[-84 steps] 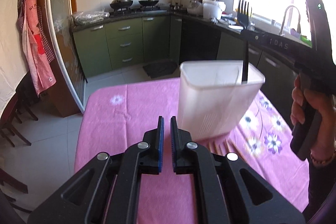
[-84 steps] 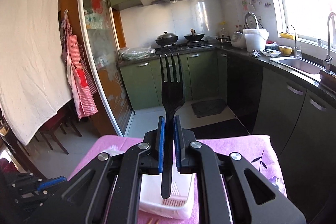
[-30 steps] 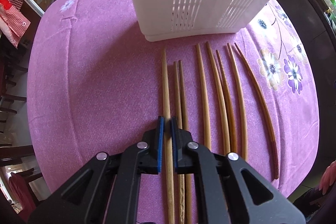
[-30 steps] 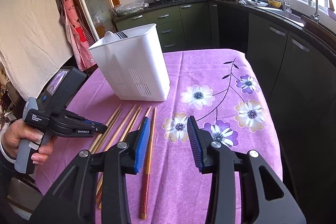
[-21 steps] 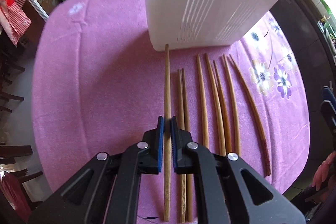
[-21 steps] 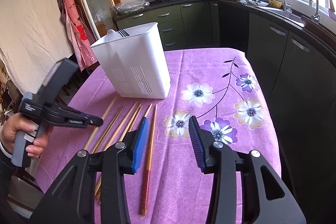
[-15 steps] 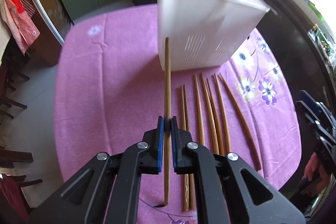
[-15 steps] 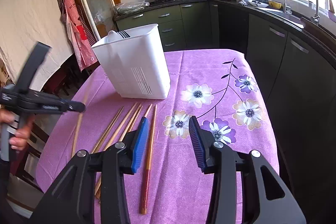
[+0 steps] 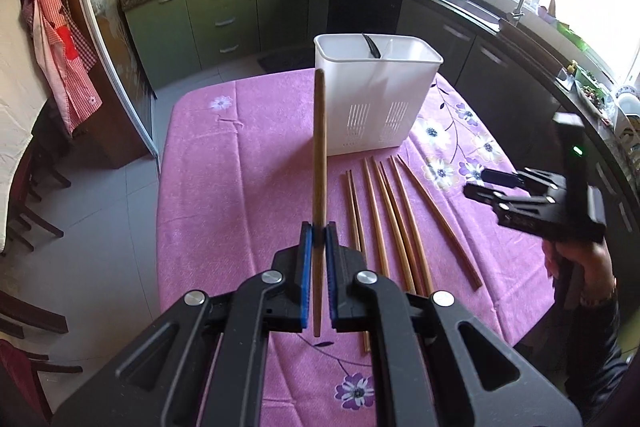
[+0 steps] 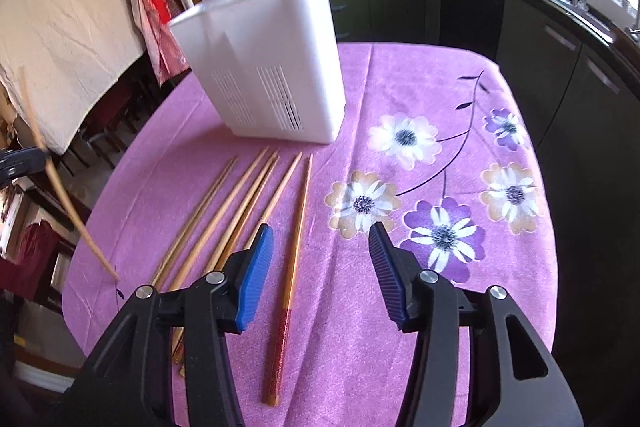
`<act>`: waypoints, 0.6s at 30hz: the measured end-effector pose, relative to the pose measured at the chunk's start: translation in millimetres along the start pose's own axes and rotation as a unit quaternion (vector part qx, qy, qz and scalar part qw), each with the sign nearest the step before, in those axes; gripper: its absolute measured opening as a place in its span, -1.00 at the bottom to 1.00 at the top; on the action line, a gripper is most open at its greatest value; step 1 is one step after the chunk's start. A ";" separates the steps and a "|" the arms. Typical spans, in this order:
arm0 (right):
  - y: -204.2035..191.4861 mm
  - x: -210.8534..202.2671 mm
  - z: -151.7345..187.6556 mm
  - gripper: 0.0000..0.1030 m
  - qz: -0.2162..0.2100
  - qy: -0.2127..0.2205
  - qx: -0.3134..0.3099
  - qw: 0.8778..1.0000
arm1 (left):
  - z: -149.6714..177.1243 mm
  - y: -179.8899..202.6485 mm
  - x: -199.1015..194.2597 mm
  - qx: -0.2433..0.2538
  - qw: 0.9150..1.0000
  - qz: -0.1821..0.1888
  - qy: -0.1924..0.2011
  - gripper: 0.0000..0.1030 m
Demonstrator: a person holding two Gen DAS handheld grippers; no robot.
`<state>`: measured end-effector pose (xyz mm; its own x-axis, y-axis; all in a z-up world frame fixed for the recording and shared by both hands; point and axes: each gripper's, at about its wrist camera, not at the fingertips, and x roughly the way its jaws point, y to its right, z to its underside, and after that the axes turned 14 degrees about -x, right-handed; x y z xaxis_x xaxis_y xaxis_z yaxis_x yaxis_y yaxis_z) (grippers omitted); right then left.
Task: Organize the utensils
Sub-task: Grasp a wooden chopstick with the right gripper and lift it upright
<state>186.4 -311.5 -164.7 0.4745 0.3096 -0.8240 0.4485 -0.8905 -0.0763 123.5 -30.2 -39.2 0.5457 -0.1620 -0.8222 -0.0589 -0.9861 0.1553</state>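
Note:
My left gripper [image 9: 315,241] is shut on a wooden chopstick [image 9: 319,155] and holds it upright above the pink tablecloth, in front of the white utensil holder [image 9: 376,99]. A black fork [image 9: 371,46] stands inside the holder. Several wooden chopsticks [image 9: 390,215] lie on the cloth in front of the holder. My right gripper [image 10: 320,259] is open and empty, low over the chopsticks [image 10: 240,195], with a red-ended chopstick [image 10: 294,223] between its fingers. The right gripper shows in the left wrist view [image 9: 496,187]. The held chopstick shows at the left edge [image 10: 60,183].
The table [image 9: 208,187] is covered with a pink flowered cloth and its edges drop off left and front. Green kitchen cabinets [image 9: 216,23] and a counter with a sink [image 9: 520,7] stand behind. Dark chairs [image 9: 24,211] stand at the left.
My left gripper closed on one chopstick and lifted it off the cloth, tilting it upright. My right gripper, which earlier let go of the fork in the holder, moved lower toward the chopsticks, open.

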 end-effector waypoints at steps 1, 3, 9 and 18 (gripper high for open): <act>0.4 9.1 -4.8 -0.03 -0.005 -0.015 -0.002 1.000 | 4.0 -0.6 -2.7 0.002 1.000 0.001 0.003 -0.87; -1.6 24.0 -11.9 -0.03 -0.012 -0.035 -0.008 0.999 | 12.4 -2.3 -8.4 0.007 1.000 0.001 0.008 -0.87; -8.9 57.4 -32.0 -0.14 0.000 -0.076 -0.024 0.997 | 29.3 -6.1 -17.0 0.012 1.000 0.007 0.015 -0.87; -24.0 85.2 -48.2 -0.25 0.024 -0.112 -0.045 0.992 | 36.4 -8.0 -25.9 0.018 0.999 0.011 0.025 -0.87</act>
<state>252.6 -247.7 -206.0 0.3200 0.1771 -0.9307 0.5008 -0.8655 0.0074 79.3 -19.5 -39.1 0.5848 -0.1825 -0.7904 -0.1008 -0.9832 0.1524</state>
